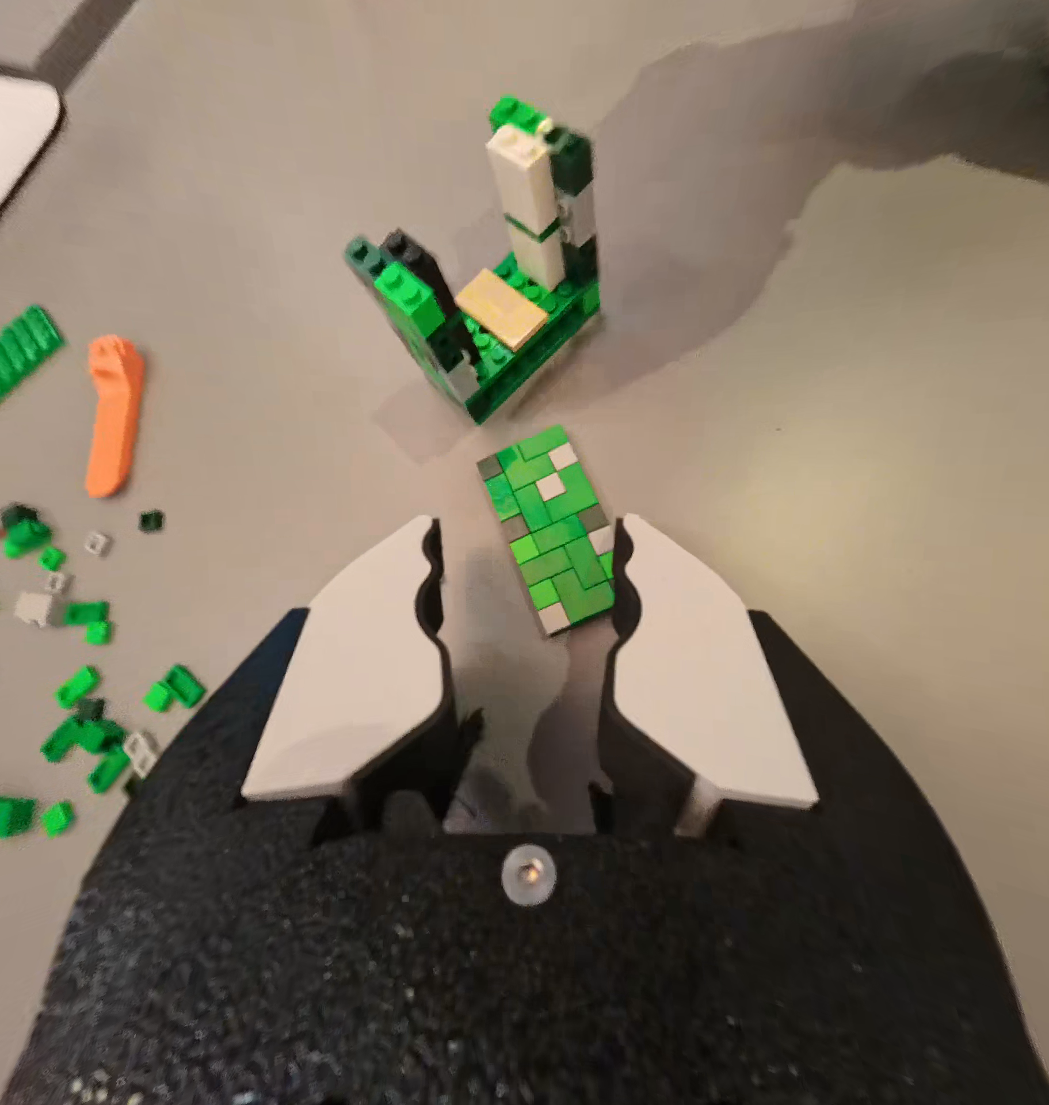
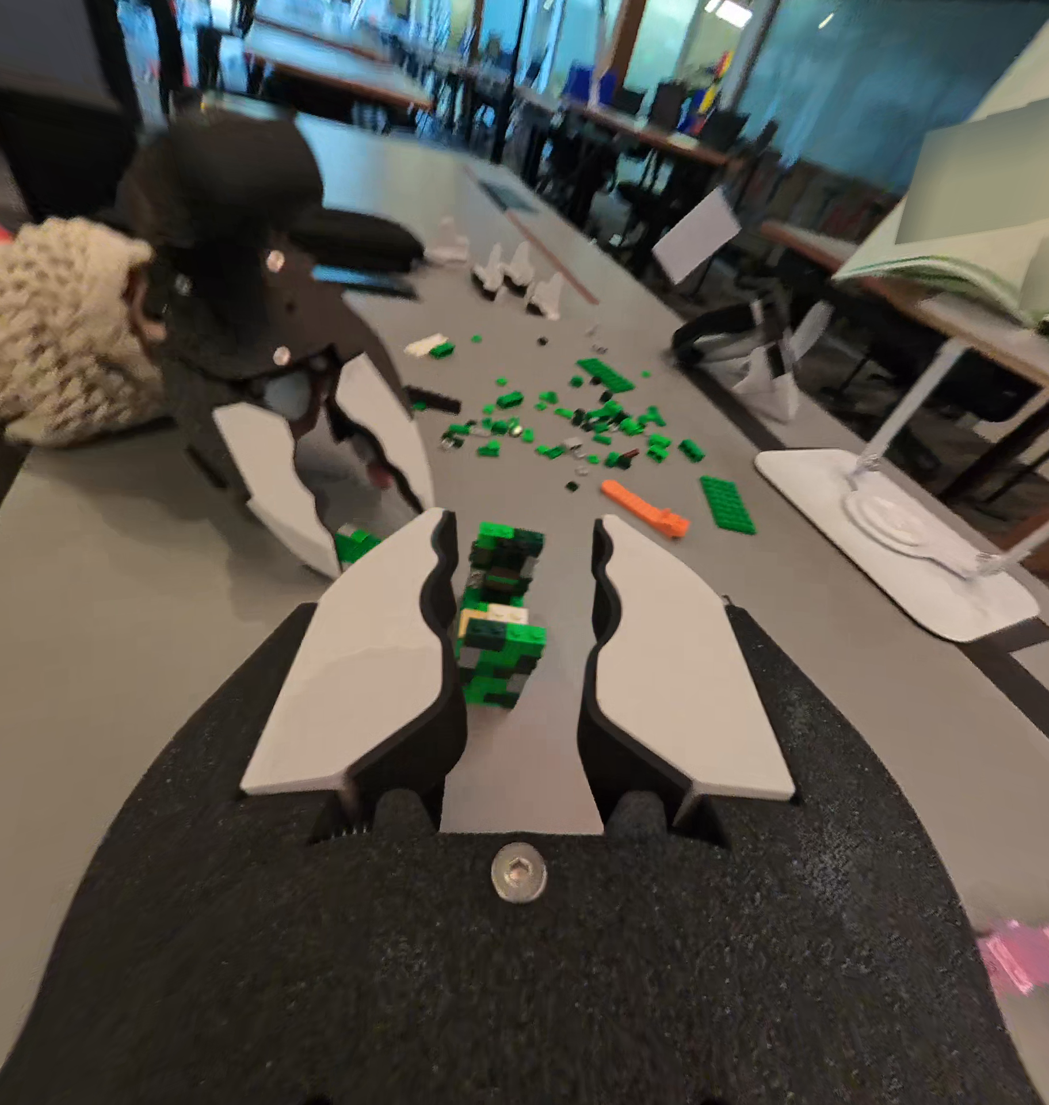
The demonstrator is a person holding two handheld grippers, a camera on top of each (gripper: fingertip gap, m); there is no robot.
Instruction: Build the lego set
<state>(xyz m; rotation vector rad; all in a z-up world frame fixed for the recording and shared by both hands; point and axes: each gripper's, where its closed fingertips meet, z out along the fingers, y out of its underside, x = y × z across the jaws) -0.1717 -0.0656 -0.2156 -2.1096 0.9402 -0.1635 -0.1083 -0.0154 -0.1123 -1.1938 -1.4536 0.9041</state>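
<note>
Lego build, tiled panel: no legible writing/brand visible.

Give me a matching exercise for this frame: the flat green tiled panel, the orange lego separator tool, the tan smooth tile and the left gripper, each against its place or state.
Things:
1. flat green tiled panel
2. orange lego separator tool
3. tan smooth tile
4. left gripper

Places or states:
A. on the base of the green lego build
B. open, empty
C. flat on the grey table, between the gripper's fingertips
D. beside the loose green bricks

Pairs: 1-C, 2-D, 3-A, 4-B
</note>
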